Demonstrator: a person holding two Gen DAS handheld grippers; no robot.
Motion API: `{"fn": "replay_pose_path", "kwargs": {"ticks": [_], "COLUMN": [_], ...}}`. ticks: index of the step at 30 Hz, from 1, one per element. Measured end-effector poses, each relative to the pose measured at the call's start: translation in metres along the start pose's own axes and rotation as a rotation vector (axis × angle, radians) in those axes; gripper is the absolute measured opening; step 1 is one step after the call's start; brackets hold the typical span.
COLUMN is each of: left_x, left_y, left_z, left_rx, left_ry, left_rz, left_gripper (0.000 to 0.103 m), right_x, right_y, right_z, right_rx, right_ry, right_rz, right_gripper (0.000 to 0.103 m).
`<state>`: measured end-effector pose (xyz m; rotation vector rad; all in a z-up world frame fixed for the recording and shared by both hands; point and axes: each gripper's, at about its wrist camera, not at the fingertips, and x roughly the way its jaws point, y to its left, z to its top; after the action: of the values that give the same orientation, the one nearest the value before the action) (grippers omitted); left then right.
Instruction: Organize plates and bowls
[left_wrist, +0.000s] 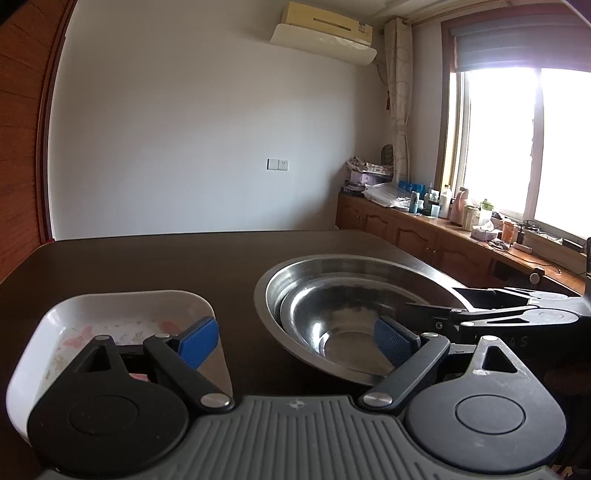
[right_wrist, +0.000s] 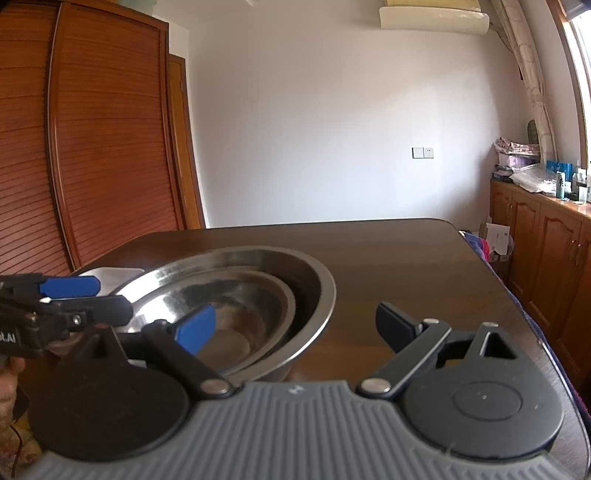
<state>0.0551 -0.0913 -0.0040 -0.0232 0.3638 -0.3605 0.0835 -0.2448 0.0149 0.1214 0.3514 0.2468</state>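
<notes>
Two steel bowls are nested on the dark table: a smaller bowl (left_wrist: 340, 325) sits inside a large bowl (left_wrist: 295, 273). A white square dish (left_wrist: 122, 306) with a butterfly print lies to their left. My left gripper (left_wrist: 295, 339) is open and empty, its left finger over the dish and its right finger over the bowls' near rim. In the right wrist view the nested bowls (right_wrist: 236, 295) sit at centre left. My right gripper (right_wrist: 299, 325) is open and empty, its left finger over the bowls. The left gripper (right_wrist: 66, 295) shows at the left edge there.
The dark wooden table (left_wrist: 166, 258) extends back to a white wall. A wooden wardrobe (right_wrist: 92, 147) stands at the left. A low wooden cabinet (left_wrist: 424, 232) with bottles and clutter runs under the window at the right.
</notes>
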Motion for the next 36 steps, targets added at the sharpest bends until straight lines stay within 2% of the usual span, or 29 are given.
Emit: {"fn": "replay_pose_path", "kwargs": {"ticks": [10, 18, 21, 24, 26, 29, 36], "left_x": [0.009, 0.014, 0.015, 0.015, 0.013, 0.009, -0.008], "left_y": [-0.004, -0.008, -0.008, -0.008, -0.007, -0.005, -0.005], "left_z": [-0.001, -0.001, 0.0, 0.0, -0.001, 0.0, 0.003], "left_rx": [-0.023, -0.028, -0.034, -0.036, -0.043, -0.049, -0.058], "left_ry": [0.031, 0.049, 0.058, 0.058, 0.059, 0.052, 0.006], "left_rz": [-0.035, -0.053, -0.057, -0.043, -0.037, -0.038, -0.034], "left_gripper": [0.1, 0.094, 0.083, 0.075, 0.072, 0.07, 0.069], "right_x": [0.001, 0.001, 0.003, 0.005, 0.006, 0.004, -0.006], "right_y": [0.006, 0.005, 0.002, 0.001, 0.001, 0.002, 0.002], "right_z": [-0.001, -0.001, -0.001, -0.001, -0.003, -0.003, -0.004], "right_rx": [0.03, 0.053, 0.075, 0.087, 0.09, 0.093, 0.147], "right_ry": [0.001, 0.009, 0.016, 0.022, 0.023, 0.015, -0.014], "right_rz": [0.026, 0.036, 0.043, 0.046, 0.05, 0.023, 0.026], "right_gripper": [0.093, 0.085, 0.077, 0.062, 0.043, 0.034, 0.03]}}
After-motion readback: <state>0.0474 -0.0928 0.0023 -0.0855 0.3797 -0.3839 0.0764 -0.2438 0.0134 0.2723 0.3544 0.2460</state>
